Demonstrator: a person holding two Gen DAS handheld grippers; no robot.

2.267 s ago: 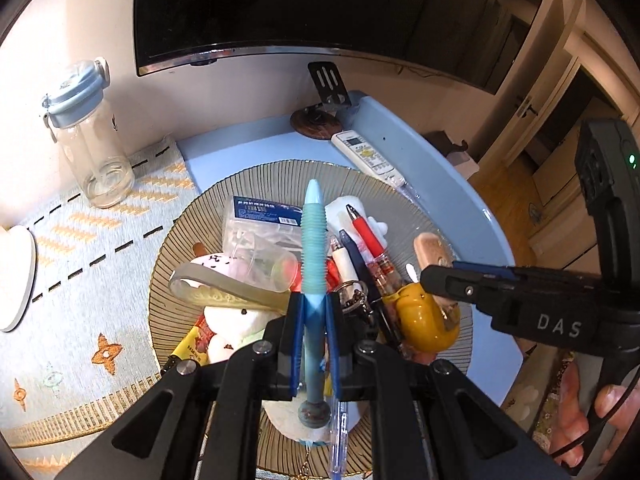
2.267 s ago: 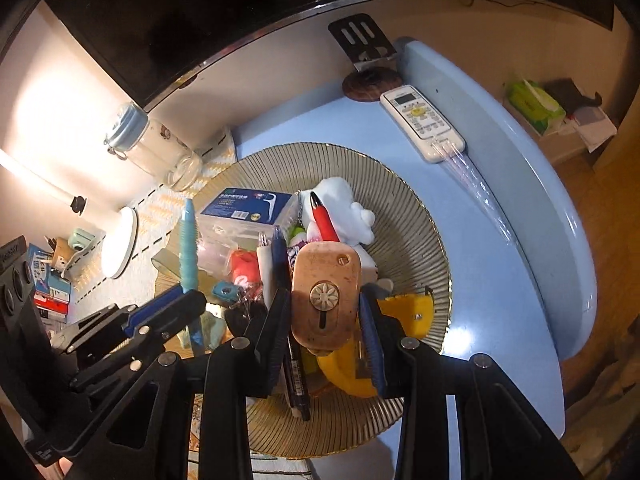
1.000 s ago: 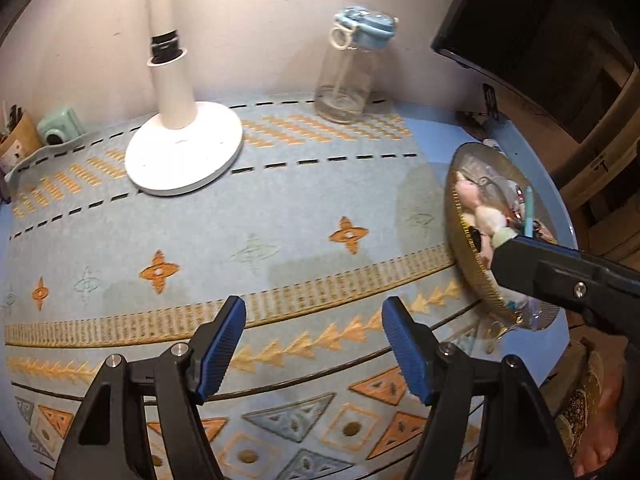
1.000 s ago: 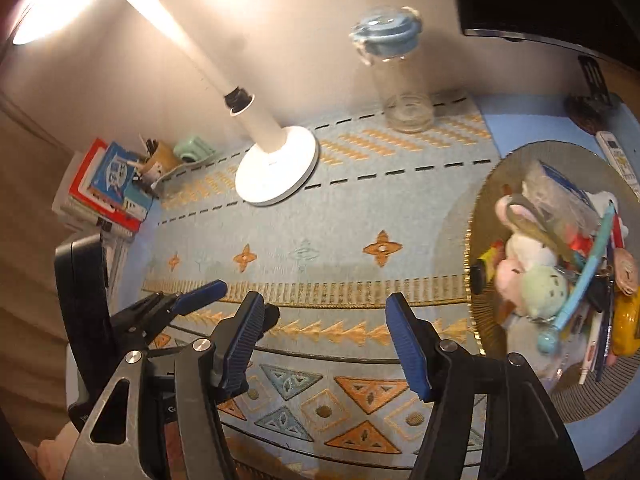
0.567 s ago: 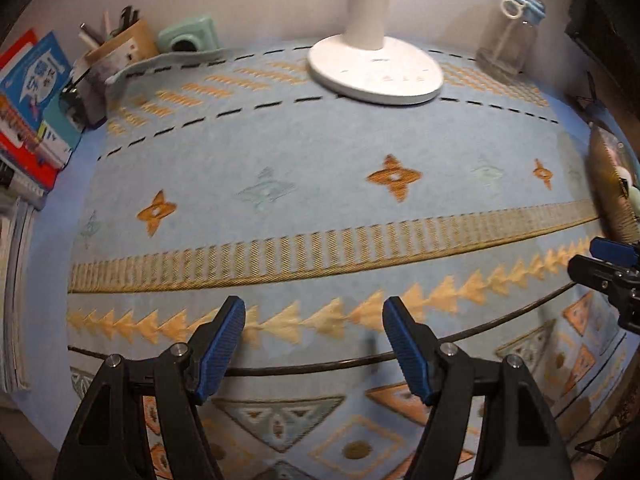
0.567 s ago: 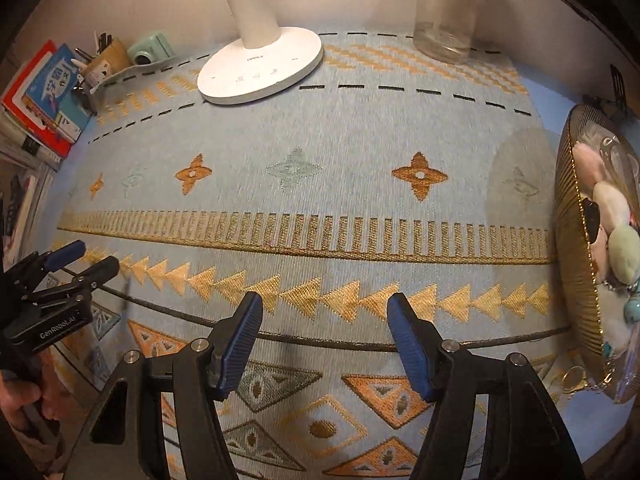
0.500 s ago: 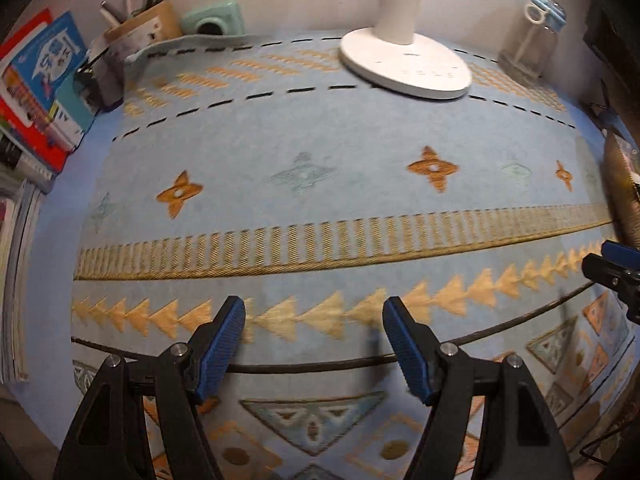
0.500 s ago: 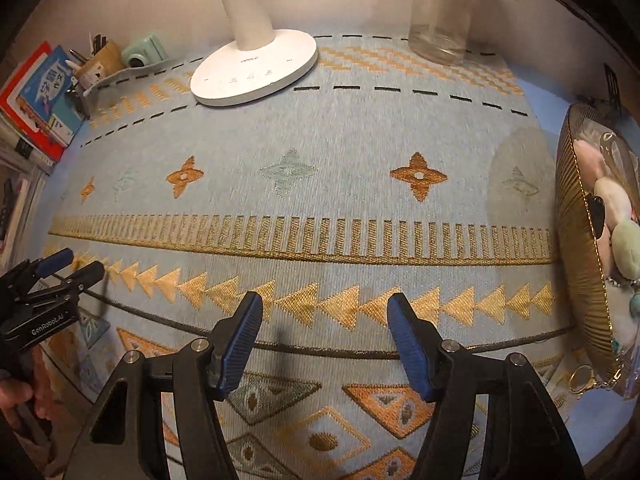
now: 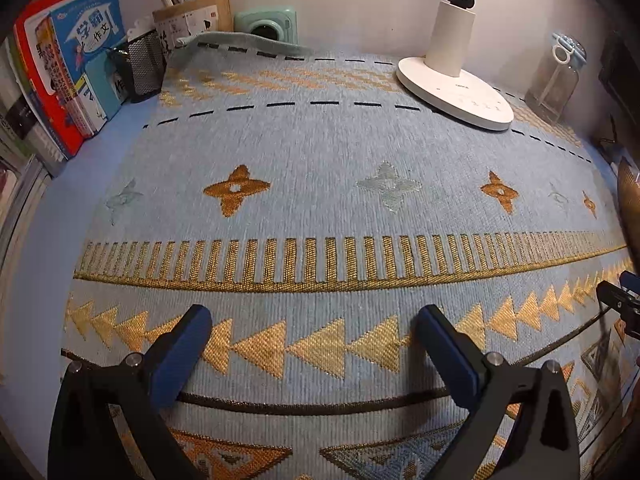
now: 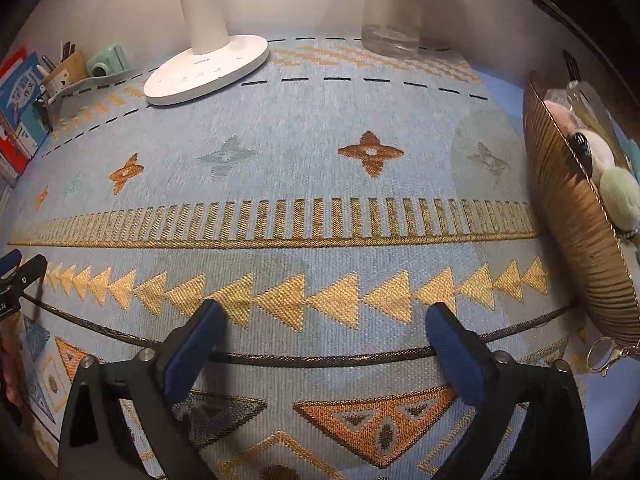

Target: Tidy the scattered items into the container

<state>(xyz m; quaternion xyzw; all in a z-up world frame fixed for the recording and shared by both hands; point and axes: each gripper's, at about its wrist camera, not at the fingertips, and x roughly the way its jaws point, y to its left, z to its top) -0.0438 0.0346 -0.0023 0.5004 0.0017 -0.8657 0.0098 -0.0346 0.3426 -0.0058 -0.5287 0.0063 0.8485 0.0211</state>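
A pale blue woven mat (image 9: pixel 320 144) with gold triangles and stripes covers most of the blue counter (image 9: pixel 52 264), which runs back to a white wall where books (image 9: pixel 60 64), a pen cup (image 9: pixel 192 12), a lamp (image 9: pixel 456 76) and a clear bottle (image 9: pixel 556 80) stand in a row. The left gripper (image 9: pixel 312 332) and right gripper (image 10: pixel 328 328) both hang over bare mat, jaws just opened wide with nothing between them. The ribbed bowl (image 10: pixel 568 200) with the gathered items, plush toys (image 10: pixel 608 176) among them, sits at the mat's right edge, a key ring (image 10: pixel 604 354) hanging over its rim, leaving the mat's broad middle open.
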